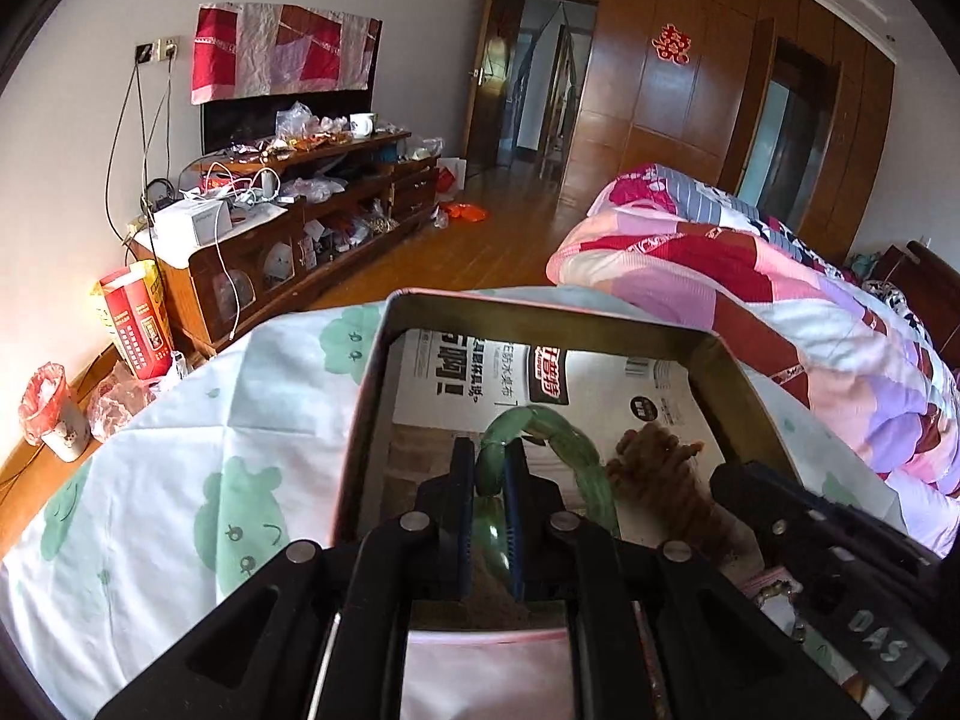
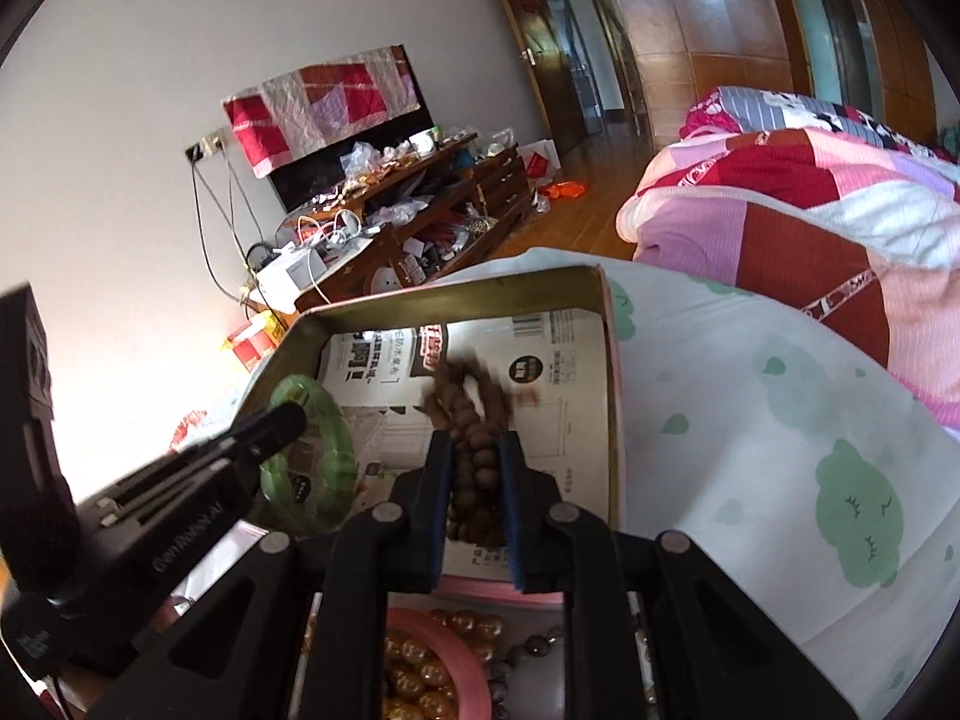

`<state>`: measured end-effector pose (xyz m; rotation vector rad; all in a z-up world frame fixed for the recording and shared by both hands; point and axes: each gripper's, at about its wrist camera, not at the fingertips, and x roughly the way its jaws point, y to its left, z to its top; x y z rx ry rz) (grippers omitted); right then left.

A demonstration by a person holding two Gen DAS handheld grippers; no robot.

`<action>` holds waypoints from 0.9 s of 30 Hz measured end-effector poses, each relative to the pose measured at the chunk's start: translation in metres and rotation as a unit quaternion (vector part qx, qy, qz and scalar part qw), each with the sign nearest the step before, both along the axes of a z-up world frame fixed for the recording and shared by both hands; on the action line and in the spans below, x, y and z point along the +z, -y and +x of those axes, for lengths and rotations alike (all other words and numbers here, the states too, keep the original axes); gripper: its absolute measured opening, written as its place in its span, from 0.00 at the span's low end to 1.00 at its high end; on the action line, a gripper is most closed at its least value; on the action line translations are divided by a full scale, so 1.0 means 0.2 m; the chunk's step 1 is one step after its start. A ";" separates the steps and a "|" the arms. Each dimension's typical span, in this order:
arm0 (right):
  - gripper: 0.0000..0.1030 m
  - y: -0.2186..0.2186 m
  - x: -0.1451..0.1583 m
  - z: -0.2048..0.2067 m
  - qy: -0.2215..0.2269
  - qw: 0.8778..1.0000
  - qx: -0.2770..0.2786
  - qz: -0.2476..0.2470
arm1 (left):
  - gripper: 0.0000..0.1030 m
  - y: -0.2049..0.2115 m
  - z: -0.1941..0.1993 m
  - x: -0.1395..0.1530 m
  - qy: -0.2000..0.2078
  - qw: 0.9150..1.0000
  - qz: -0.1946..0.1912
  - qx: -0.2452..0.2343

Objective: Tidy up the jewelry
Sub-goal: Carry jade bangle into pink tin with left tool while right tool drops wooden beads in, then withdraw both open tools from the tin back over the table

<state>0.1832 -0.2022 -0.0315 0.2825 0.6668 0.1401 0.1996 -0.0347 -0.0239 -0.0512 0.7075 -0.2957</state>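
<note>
Left gripper (image 1: 487, 468): your jaws pinch the rim of the green bangle (image 1: 564, 438), which hangs inside the tin (image 1: 540, 309) above its paper lining (image 1: 456, 384).
Right gripper (image 2: 474, 468): your jaws are closed on the brown bead string (image 2: 465, 408), whose free loops dangle over the far half of the tin.
Task things: both pieces sit over the tin, neither yet lying on the lining; more beads show in the pink dish (image 2: 456, 648) just below your right gripper.
Risk, bangle: it looks hard and glossy and is held by a thin edge grip, so a tilt of your wrist could let it swivel or slip; dropped from height it may strike the tin wall or bounce.
Risk, beads: the loops are blurred, which suggests swing; let go mid-swing and the string may drape over the tin's rim or snag on a pad as you withdraw.
Risk, crowding: your two grippers are near each other in one box; lowering both at once could knock bangle against beads.
Risk, base: the tin rests on a soft printed sheet (image 2: 780, 420), so a push on its wall may tip or slide it.
</note>
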 end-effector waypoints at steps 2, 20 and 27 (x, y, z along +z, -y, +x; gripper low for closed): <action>0.35 0.01 0.02 -0.01 0.007 1.000 -0.007 0.007 | 0.19 0.01 -0.01 0.01 0.005 1.000 0.004 -0.001; 0.68 0.21 0.17 -0.20 0.087 0.982 -0.169 -0.003 | 0.71 -0.23 -0.29 0.14 0.068 0.994 -0.020 0.079; 0.68 0.22 0.14 -0.35 0.061 0.983 -0.171 -0.013 | 0.71 -0.28 -0.42 0.08 0.049 0.995 -0.018 0.081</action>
